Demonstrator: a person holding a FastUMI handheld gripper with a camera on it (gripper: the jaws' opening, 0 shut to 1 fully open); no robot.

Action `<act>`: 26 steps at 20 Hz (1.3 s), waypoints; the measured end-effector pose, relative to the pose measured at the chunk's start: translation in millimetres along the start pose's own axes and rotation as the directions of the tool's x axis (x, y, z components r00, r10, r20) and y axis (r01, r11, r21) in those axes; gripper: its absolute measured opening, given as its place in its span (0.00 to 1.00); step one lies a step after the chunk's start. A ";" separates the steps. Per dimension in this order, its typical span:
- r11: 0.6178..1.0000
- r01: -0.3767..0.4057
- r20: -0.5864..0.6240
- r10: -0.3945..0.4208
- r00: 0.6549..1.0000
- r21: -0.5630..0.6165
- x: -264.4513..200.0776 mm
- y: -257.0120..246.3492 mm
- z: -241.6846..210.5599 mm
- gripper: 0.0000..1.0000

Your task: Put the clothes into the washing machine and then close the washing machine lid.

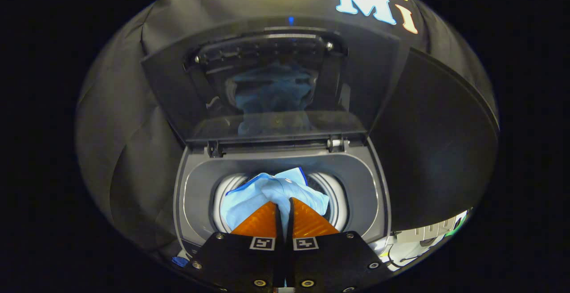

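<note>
A grey top-loading washing machine point(196, 195) stands just ahead of me with its dark lid point(276, 83) tilted up and back on its hinges. A light blue garment point(262, 193) bunches over the round drum opening point(335, 195). My gripper point(283, 201) hangs right above that opening, its two fingers pressed together with a fold of the blue cloth pinched between their tips. The cloth spreads out beyond and to both sides of the fingers. The lid's glossy underside mirrors the blue cloth.
Black booth cloth hangs behind and to both sides of the machine. A white object with cables point(423, 239) lies low to the right of the machine. A small blue thing point(180, 262) sits by its front left corner.
</note>
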State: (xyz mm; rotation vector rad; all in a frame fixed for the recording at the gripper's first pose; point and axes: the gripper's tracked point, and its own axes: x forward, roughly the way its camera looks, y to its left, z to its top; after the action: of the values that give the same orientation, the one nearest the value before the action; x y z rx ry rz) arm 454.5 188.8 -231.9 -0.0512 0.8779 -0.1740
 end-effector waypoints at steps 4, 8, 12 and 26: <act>1.000 -0.010 -0.083 0.010 0.997 0.000 34.4 -7.2 -18.1 0.01; 0.999 -0.026 -0.145 0.032 0.989 0.038 51.7 -8.7 -41.7 0.01; 0.999 -0.010 -0.161 0.016 0.987 0.034 55.0 -11.7 -45.1 0.01; 0.994 -0.015 -0.082 0.024 0.996 0.107 39.8 -4.4 -25.4 0.97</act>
State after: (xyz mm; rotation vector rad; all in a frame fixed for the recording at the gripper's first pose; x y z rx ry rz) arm 459.3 178.3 -277.9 0.0645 0.9505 -0.2054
